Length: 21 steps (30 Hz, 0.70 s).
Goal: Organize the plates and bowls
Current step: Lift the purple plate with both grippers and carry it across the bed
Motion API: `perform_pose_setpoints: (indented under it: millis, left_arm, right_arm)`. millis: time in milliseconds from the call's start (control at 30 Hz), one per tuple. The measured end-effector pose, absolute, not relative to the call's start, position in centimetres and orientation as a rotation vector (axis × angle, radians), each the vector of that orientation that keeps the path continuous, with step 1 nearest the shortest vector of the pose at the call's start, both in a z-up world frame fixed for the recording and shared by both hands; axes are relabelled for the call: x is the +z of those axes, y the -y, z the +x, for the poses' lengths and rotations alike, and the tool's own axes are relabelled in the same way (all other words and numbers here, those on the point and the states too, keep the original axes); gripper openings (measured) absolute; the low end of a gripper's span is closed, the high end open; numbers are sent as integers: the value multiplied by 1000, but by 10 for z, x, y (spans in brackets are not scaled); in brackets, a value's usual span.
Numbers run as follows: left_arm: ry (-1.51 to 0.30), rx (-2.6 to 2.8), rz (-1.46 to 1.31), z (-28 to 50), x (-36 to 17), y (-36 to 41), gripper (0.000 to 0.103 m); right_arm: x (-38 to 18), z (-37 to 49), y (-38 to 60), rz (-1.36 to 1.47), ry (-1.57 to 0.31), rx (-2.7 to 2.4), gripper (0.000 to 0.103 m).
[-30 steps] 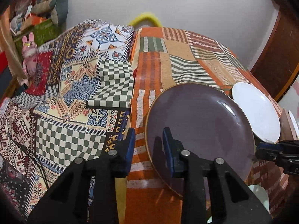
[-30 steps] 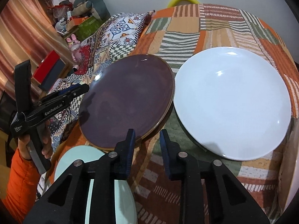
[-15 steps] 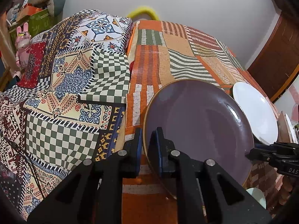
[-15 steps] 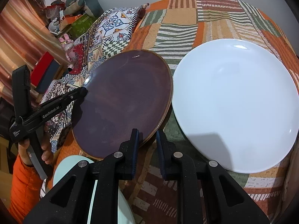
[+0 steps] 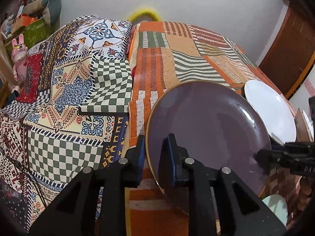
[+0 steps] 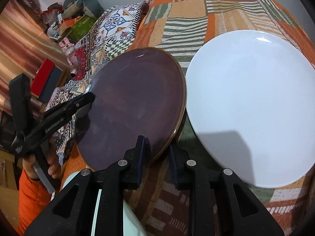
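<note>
My left claw (image 5: 155,155) pinches the near-left rim of the purple plate (image 5: 206,127), one pad above and one below. My right claw (image 6: 157,153) straddles the opposite rim; its jaws have just been opening a little with the rim between them, still narrow. The plate sits tilted over the patchwork cloth (image 5: 157,63), just beside the white plate (image 6: 252,102).

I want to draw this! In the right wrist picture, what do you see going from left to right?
Orange sleeve → left gripper → purple plate → white plate.
</note>
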<state>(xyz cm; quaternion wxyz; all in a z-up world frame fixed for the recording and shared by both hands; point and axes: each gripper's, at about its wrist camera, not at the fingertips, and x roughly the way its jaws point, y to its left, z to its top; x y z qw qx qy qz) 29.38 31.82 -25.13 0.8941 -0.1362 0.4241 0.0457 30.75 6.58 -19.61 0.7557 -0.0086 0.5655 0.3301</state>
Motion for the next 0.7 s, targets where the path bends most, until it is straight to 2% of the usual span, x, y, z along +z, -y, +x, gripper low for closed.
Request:
perform_pose_setpoints:
  millis: [700]
  left_arm:
    - [-792,139,-284,265,-221,-313,21]
  right_arm:
    - [-163,293,-70,-92,-1056,756,22]
